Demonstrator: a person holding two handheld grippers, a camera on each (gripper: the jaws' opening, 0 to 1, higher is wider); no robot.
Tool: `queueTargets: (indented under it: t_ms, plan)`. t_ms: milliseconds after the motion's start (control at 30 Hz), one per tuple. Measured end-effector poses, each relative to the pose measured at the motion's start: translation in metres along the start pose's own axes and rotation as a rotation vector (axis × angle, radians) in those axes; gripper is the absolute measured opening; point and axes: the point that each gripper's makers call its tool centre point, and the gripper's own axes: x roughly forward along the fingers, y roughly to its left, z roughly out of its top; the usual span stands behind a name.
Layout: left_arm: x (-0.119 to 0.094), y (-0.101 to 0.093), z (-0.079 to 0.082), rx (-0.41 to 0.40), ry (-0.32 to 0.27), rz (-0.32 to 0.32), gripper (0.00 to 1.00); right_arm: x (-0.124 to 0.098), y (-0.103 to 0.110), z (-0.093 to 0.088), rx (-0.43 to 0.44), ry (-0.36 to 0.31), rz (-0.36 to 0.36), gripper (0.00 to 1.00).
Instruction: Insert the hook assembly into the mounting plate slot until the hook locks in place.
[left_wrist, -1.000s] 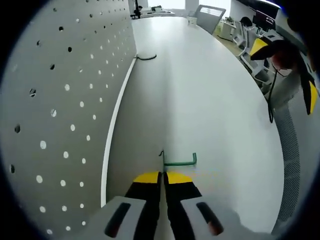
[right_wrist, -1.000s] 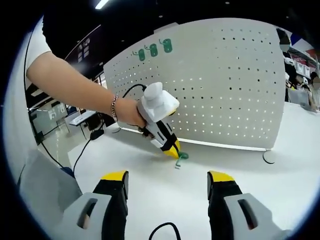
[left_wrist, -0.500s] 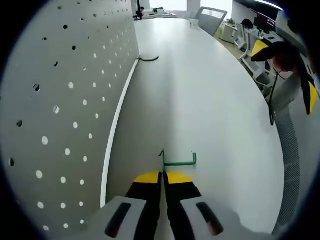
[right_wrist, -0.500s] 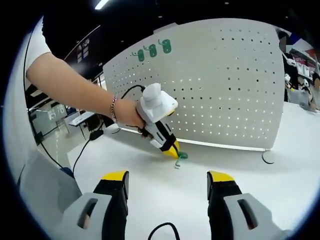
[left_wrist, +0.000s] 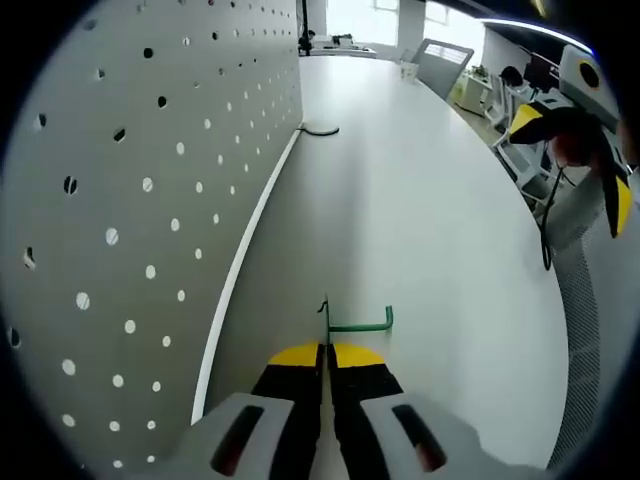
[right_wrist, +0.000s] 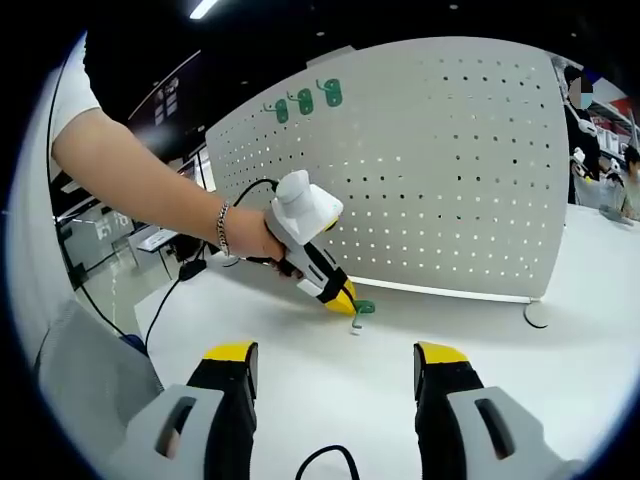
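The left gripper (left_wrist: 326, 352) has its jaws clamped on the green hook (left_wrist: 357, 321), just above the table (left_wrist: 430, 210) beside the pegboard (left_wrist: 120, 200). Right gripper (right_wrist: 333, 362) waits with jaws apart. Pickup done; insertion into the board not yet started.

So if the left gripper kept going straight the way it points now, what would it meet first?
Probably nothing soon. The left gripper, shut on the green hook, points along the bare white table, parallel to the pegboard. Depth is unclear.
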Motion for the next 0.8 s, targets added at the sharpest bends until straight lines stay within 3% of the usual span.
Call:
queueTargets:
  t_ms: [100, 267, 400, 800]
  plan:
    - [0.000, 0.000, 0.001, -0.003, -0.007, 0.000, 0.02, 0.000, -0.001, 0.000, 0.001, -0.002, -0.001, 0.61]
    - [-0.011, 0.000, 0.027, -0.083, -0.161, 0.012, 0.02, -0.001, -0.001, 0.002, 0.003, -0.006, -0.003, 0.61]
    - [-0.013, -0.002, 0.028, -0.089, -0.184, 0.022, 0.02, -0.001, -0.001, 0.002, -0.002, -0.008, -0.005, 0.61]
    - [-0.036, 0.005, 0.044, -0.168, -0.330, 0.058, 0.02, -0.002, -0.001, 0.005, -0.010, -0.015, -0.008, 0.61]
